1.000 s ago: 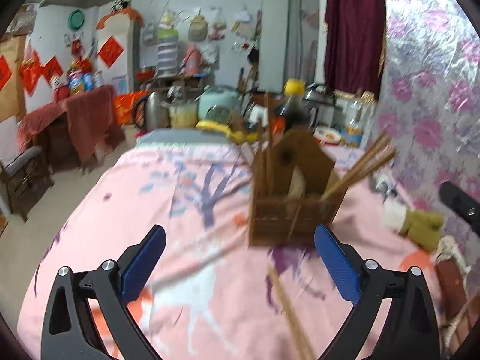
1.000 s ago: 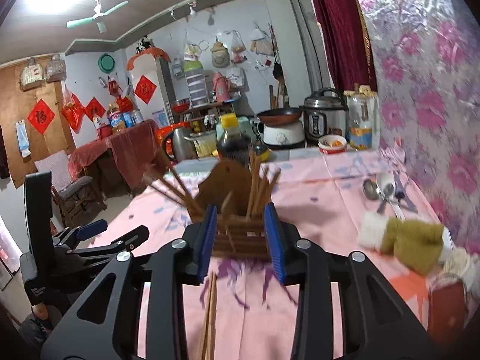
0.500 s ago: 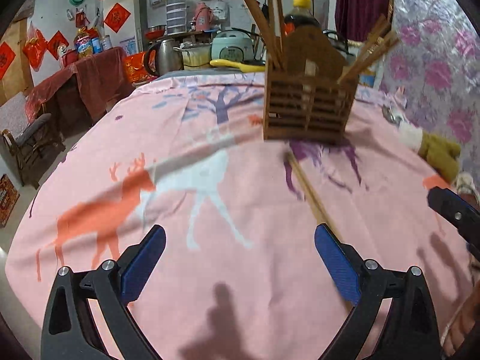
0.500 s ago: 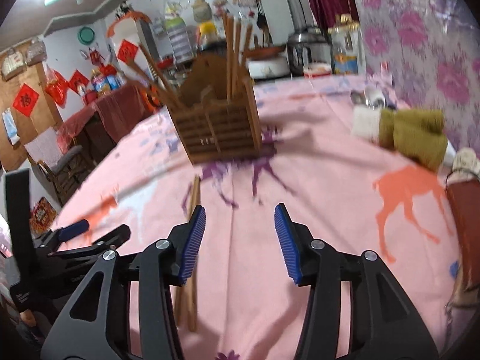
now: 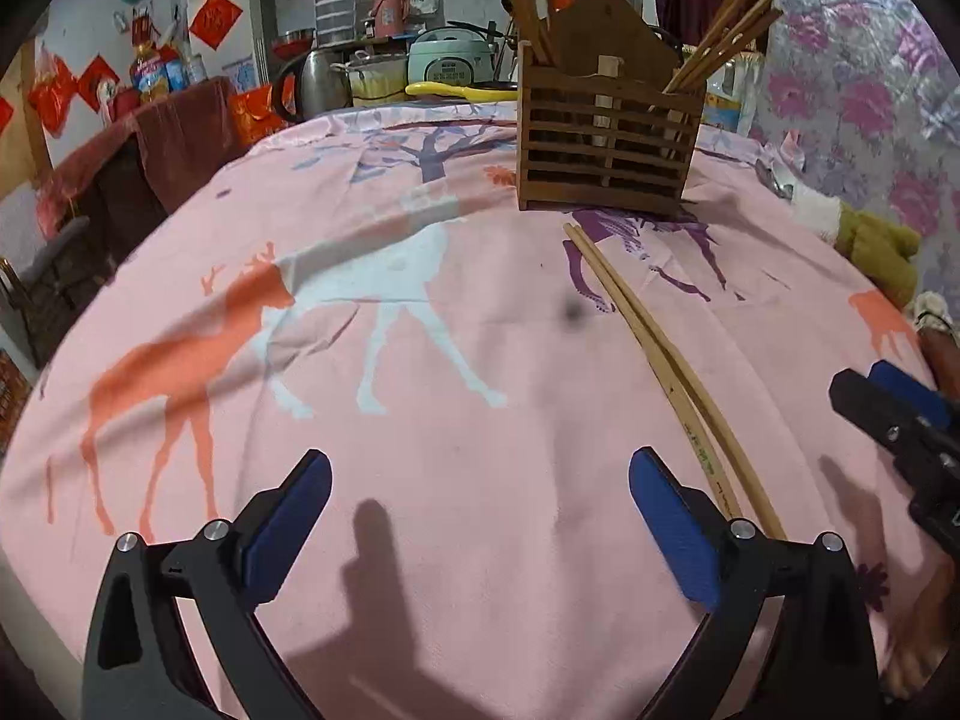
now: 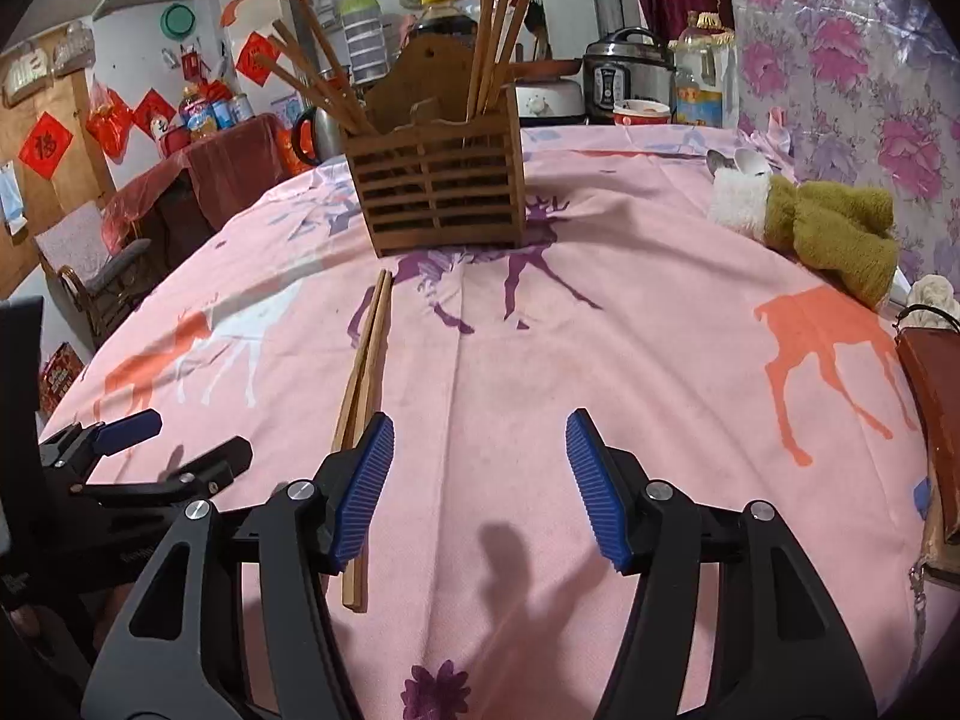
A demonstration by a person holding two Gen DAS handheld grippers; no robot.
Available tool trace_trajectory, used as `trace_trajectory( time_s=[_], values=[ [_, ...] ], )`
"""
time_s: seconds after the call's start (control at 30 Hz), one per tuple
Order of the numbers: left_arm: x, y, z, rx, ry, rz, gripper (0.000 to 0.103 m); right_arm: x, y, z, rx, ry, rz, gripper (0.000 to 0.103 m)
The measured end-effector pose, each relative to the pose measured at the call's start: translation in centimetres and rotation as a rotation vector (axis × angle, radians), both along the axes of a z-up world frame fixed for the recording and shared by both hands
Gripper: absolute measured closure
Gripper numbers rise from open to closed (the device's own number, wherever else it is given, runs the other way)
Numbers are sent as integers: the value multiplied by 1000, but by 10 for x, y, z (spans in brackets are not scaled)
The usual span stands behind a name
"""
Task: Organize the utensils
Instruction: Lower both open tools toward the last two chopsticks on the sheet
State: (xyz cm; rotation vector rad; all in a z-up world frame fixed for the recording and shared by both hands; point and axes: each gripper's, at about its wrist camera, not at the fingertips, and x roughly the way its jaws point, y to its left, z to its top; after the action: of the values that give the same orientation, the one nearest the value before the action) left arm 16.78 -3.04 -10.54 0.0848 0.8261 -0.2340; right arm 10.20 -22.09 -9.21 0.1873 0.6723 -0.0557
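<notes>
A brown slatted wooden utensil holder [image 5: 606,147] [image 6: 441,189] stands on the pink tablecloth at the far middle, with several chopsticks upright in it. A pair of loose wooden chopsticks [image 5: 660,354] [image 6: 366,360] lies on the cloth in front of it. My left gripper [image 5: 480,516] is open and empty, low over the near cloth, with the chopsticks by its right finger. My right gripper [image 6: 480,480] is open and empty, with the chopsticks passing under its left finger. The left gripper also shows in the right wrist view [image 6: 144,450].
A green and white cloth [image 6: 804,222] and spoons [image 6: 738,162] lie at the right. A brown case [image 6: 930,408] sits at the right table edge. Kettle, rice cookers and bottles stand behind the table. A flowered wall covering is on the right.
Both grippers have pulled back from the holder and dropped low over the cloth. The right gripper has opened wide. The loose chopsticks now lie on the cloth near both grippers.
</notes>
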Motion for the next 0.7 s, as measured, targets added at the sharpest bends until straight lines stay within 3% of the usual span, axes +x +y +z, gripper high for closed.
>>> trace_trajectory(
  time_s=[0.3,0.53,0.7],
  values=[
    [3,1,-4,-4,38,27,6,3,-10,-6,71,20,-9,40],
    [-10,-15,0,79,-54,-16,5,9,-21,-13,157,60,-21,39],
    [-17,-24,2,126,-106,-53,5,9,-19,-14,155,67,-19,38]
  ],
)
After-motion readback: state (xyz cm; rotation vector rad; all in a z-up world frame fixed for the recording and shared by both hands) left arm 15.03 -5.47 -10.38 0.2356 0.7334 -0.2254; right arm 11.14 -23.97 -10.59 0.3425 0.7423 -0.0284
